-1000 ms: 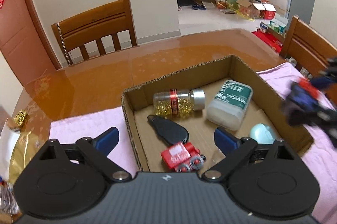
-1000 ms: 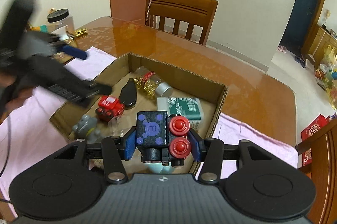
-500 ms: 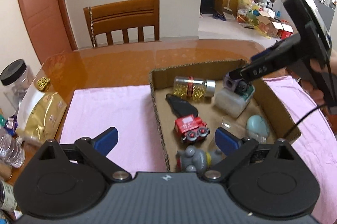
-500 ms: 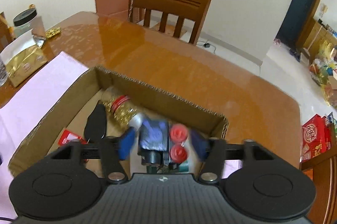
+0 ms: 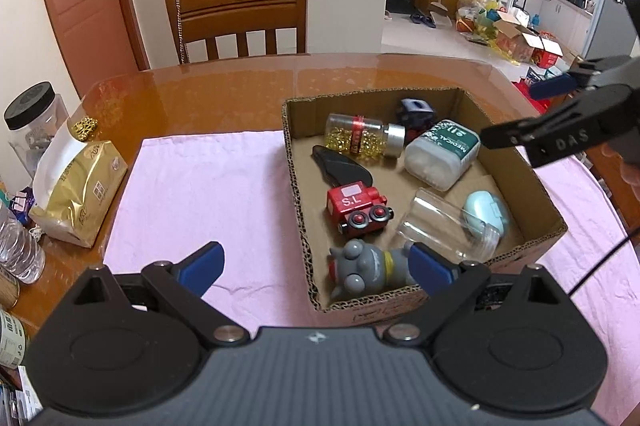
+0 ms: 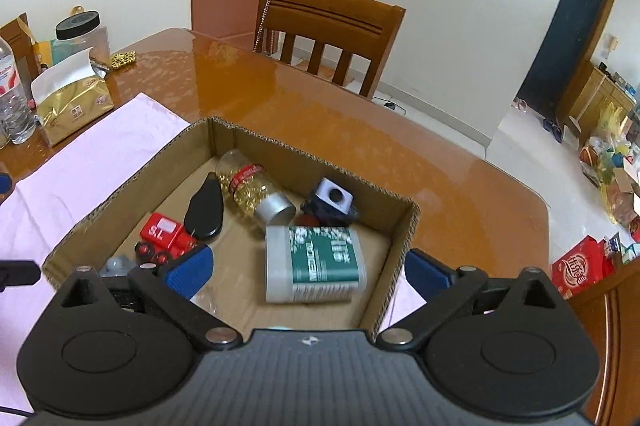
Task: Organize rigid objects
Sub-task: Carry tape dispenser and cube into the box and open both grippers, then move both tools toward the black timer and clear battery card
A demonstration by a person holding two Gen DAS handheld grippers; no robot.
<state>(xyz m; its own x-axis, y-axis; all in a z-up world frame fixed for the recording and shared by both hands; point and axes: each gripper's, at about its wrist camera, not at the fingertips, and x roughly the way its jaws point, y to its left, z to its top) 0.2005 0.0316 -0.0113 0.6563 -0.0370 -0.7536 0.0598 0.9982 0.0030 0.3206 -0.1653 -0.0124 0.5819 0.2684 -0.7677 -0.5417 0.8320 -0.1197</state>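
Dropped since a sec ago: the blue block toy (image 6: 333, 197) w/ red wheels was clamped in my right gripper (image 6: 306, 272), now it's lying loose in the far corner of the cardboard box (image 6: 404, 226), just behind the green-label bottle (image 6: 316, 264). Right fingers are opening wide, nothing between the pads. Left gripper (image 5: 316, 264) has swung to a wider look over the box; its fingers spread apart too, gripping nothing, hovering over the near box wall.

Progress, as I read it: box holds the pill bottle (image 5: 362, 141) w/ gold capsules, black flat piece (image 5: 342, 167), red train (image 5: 356, 203), grey figure (image 5: 368, 268), clear cup (image 5: 444, 224), pale blue case (image 5: 486, 211), plus the block toy. Pink cloth (image 5: 200, 193) on the desk (image 5: 208, 93) looks bare, so prob near done, maybe finished.

Hard to call: the block toy is half hidden behind bottles in left view, blurred in right view. Gold bag (image 5: 76, 189) and jar (image 5: 32, 121) at desk edge — can't tell if they count. Clear cup mostly hidden behind my right fingers.
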